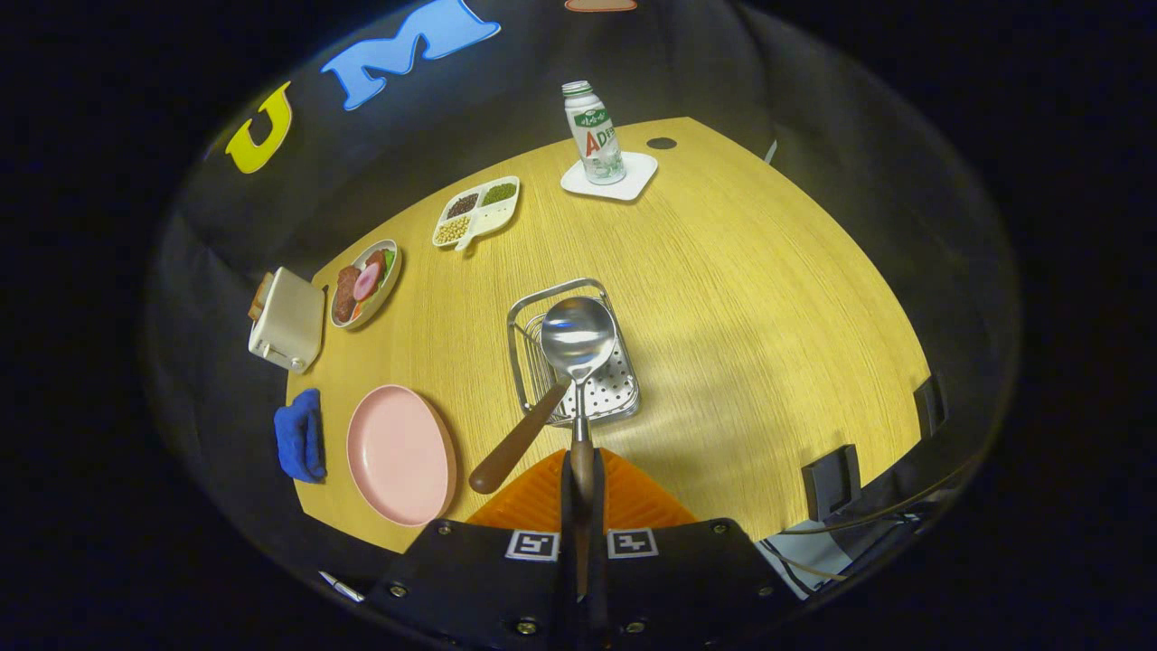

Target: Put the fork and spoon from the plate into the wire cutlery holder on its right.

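Note:
My gripper point(581, 470) is shut on the wooden handle of the spoon point(577, 340), whose shiny bowl hangs over the wire cutlery holder point(533, 307) just ahead of the fingers. A second utensil with a brown wooden handle point(515, 443) leans out of the holder toward the pink plate point(398, 452); its head lies hidden under the spoon, so I take it for the fork. The pink plate sits left of the holder with nothing on it.
A blue cloth point(300, 434) and a cream toaster point(287, 319) lie left of the plate. Beyond them are a dish of food point(364, 282), a divided tray of beans point(476, 212) and a bottle point(594, 132) on a white coaster point(633, 185).

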A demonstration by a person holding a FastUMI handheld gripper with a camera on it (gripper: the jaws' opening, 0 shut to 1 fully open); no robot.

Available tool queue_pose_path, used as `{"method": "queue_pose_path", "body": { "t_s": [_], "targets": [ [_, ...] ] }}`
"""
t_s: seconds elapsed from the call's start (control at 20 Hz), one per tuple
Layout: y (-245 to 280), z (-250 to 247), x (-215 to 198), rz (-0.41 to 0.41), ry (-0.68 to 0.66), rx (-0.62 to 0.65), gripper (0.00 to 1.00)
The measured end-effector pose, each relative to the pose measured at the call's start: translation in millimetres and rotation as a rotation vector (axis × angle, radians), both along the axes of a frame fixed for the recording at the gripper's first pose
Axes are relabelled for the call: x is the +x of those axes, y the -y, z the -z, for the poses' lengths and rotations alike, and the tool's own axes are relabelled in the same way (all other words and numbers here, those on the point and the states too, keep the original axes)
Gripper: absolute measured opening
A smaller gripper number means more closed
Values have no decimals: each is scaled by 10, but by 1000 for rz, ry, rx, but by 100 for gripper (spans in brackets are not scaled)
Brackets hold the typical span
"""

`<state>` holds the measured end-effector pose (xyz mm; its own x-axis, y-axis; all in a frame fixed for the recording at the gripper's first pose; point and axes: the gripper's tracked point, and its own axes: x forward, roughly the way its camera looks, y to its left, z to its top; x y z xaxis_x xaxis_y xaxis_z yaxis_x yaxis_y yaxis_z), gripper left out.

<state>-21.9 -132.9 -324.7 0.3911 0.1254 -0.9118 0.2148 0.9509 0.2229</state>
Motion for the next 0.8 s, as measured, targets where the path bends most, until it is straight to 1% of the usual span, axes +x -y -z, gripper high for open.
{"method": "queue_pose_path", "body": {
  "t_s": [0.3,0.55,0.6,0.65,0.8],
  "targets": [
    [15,113,51,-7,-74,-4,5],
    [8,112,88,-13,-83,-2,7],
    [18,93,113,-10,-78,1,7],
    [14,84,130,-5,-72,4,9],
    [50,-6,206,16,-48,11,11]
  ]
}}
